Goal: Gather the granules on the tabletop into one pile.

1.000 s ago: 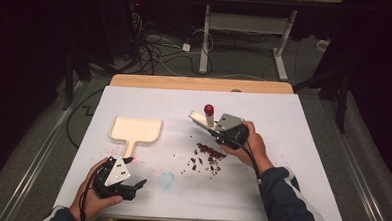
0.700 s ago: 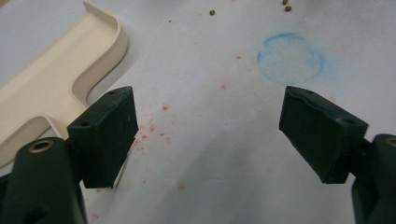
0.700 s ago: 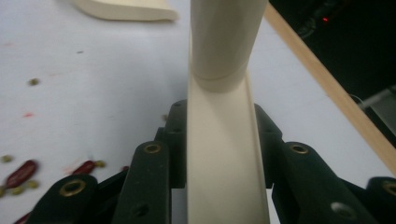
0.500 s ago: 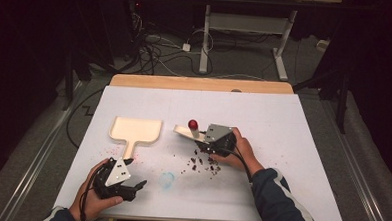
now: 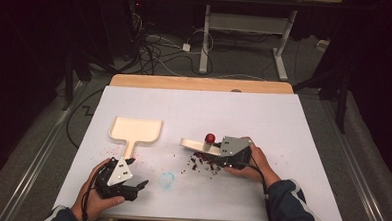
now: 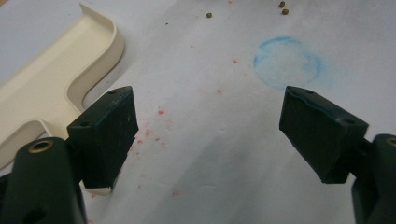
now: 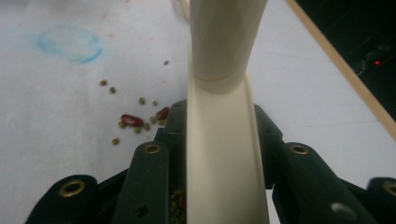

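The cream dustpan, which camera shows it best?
The high view: the whole dustpan lies flat on the white table, its handle toward the left gripper. The left gripper view catches just its corner and handle beside one jaw.

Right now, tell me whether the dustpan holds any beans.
Empty: the cream dustpan lies flat, its tray bare; the beans lie scattered on the table.

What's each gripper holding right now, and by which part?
The right gripper is shut on a cream brush, gripped by its handle. The left gripper is open and holds nothing, beside the dustpan.
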### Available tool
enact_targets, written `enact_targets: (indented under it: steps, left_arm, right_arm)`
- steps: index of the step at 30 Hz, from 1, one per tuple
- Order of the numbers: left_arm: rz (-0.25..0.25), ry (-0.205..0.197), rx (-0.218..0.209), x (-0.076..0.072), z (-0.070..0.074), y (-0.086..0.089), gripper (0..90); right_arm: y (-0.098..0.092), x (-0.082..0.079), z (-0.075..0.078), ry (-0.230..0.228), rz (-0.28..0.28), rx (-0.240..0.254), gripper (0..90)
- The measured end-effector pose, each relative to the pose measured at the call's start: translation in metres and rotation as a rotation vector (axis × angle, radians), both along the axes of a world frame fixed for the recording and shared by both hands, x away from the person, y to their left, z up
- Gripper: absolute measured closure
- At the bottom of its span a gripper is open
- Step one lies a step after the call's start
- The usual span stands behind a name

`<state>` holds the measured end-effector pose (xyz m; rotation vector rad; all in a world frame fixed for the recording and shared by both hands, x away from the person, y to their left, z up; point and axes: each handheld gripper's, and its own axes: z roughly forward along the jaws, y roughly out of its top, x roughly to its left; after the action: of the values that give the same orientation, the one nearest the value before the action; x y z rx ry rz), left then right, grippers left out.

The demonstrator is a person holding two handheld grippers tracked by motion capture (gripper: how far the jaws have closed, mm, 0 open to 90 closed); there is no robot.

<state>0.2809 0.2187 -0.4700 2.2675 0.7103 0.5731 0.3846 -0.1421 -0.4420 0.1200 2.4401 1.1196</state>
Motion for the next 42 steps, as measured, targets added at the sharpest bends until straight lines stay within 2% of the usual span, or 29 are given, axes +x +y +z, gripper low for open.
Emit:
enact_targets:
  steps: [4,5,6,7,8,10,13,15,18,21,24,25,26,27,30,35,40,42]
  left_arm:
    - [0.008,-0.009,-0.004,-0.001,0.001,0.002,18.6]
    - [0.008,-0.009,-0.004,-0.001,0.001,0.002,18.5]
    - [0.014,-0.011,-0.006,-0.001,0.002,0.003,18.5]
    - [0.016,-0.013,-0.01,-0.001,0.003,0.005,18.5]
    - [0.028,-0.022,-0.012,-0.001,0.004,0.007,18.5]
    - [0.033,-0.026,-0.014,-0.001,0.005,0.009,18.5]
    - [0.046,-0.039,-0.02,-0.002,0.007,0.013,18.5]
    - [0.048,-0.041,-0.02,-0.003,0.007,0.013,18.5]
    - [0.043,-0.042,-0.015,-0.003,0.007,0.013,18.5]
    - [0.04,-0.042,-0.014,-0.004,0.007,0.013,18.5]
    - [0.036,-0.036,-0.009,-0.004,0.006,0.012,18.5]
    - [0.032,-0.034,-0.009,-0.003,0.006,0.012,18.5]
    - [0.028,-0.029,-0.006,-0.003,0.005,0.01,18.5]
    - [0.028,-0.029,-0.006,-0.003,0.005,0.01,18.5]
    - [0.022,-0.023,-0.003,-0.003,0.004,0.009,18.5]
    - [0.012,-0.016,0.007,-0.004,0.003,0.008,18.5]
    - [0.002,-0.012,0.013,-0.004,0.003,0.006,18.5]
    - [-0.002,-0.009,0.013,-0.003,0.002,0.006,18.5]
  right_arm:
    - [0.0,-0.001,0.012,-0.003,-0.072,0.06,67.5]
    - [0.0,-0.001,0.012,-0.003,-0.072,0.06,67.5]
    - [0.002,-0.003,0.02,0.022,-0.122,0.102,67.5]
    - [0.002,-0.003,0.02,0.022,-0.122,0.102,67.5]
    - [0.006,-0.009,0.031,0.054,-0.165,0.142,67.5]
    - [0.012,-0.015,0.04,0.131,-0.193,0.195,67.5]
    - [0.027,-0.028,0.045,0.26,-0.205,0.277,67.4]
    - [0.04,-0.038,0.042,0.343,-0.209,0.296,67.5]
    - [0.06,-0.048,0.029,0.467,-0.217,0.307,67.5]
    - [0.073,-0.053,0.013,0.531,-0.252,0.303,67.4]
    - [0.076,-0.05,-0.001,0.524,-0.318,0.281,67.5]
    - [0.076,-0.05,-0.001,0.524,-0.318,0.281,67.5]
    - [0.072,-0.044,-0.005,0.541,-0.365,0.303,67.5]
    - [0.068,-0.042,-0.006,0.531,-0.394,0.3,67.5]
    - [0.054,-0.035,-0.01,0.558,-0.439,0.31,67.3]
    - [0.037,-0.032,-0.012,0.58,-0.475,0.314,67.3]
    - [0.017,-0.032,-0.008,0.573,-0.53,0.324,67.3]
    - [0.014,-0.033,-0.008,0.574,-0.53,0.324,67.3]
